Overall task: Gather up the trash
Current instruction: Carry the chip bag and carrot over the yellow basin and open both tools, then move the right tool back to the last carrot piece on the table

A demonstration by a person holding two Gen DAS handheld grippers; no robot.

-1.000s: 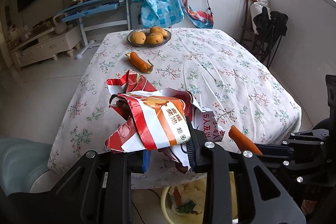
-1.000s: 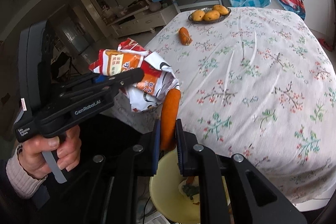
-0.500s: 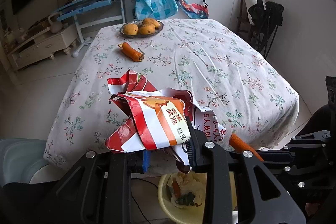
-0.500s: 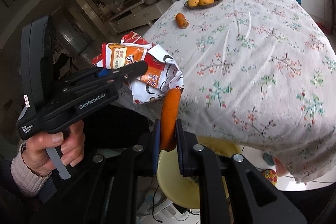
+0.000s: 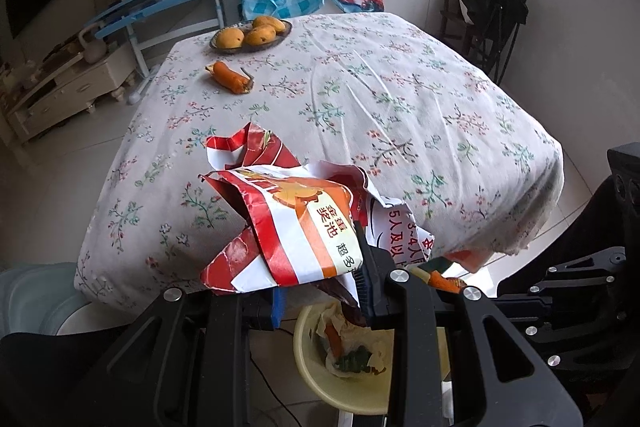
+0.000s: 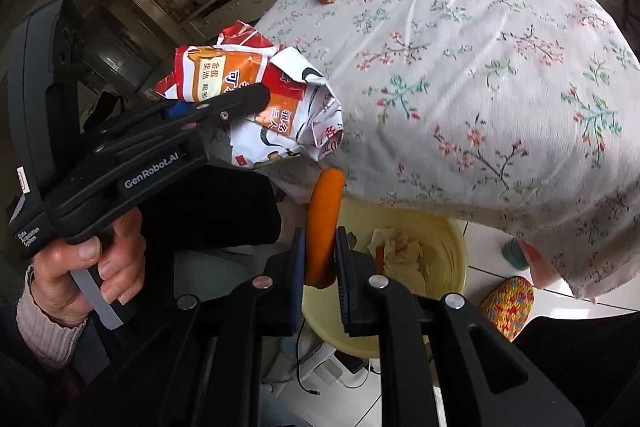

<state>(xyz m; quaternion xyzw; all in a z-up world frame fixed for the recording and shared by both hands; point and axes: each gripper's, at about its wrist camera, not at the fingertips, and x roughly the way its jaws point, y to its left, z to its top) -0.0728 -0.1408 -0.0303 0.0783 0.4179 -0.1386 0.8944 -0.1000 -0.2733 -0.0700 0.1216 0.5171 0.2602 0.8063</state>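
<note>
Crumpled glossy wrapper clamped in left gripper, tapered carrot pinched by right gripper (above round yellow bin).

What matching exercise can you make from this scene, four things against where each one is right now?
Things:
1. crumpled wrapper
2. carrot piece
3. mangoes
4. yellow bin

Places:
A. on a plate at the table's far end
B. on the floor beside the table
C. in the left hand-held gripper
D. in the right hand-held gripper

Pairs: 1-C, 2-D, 3-A, 4-B
</note>
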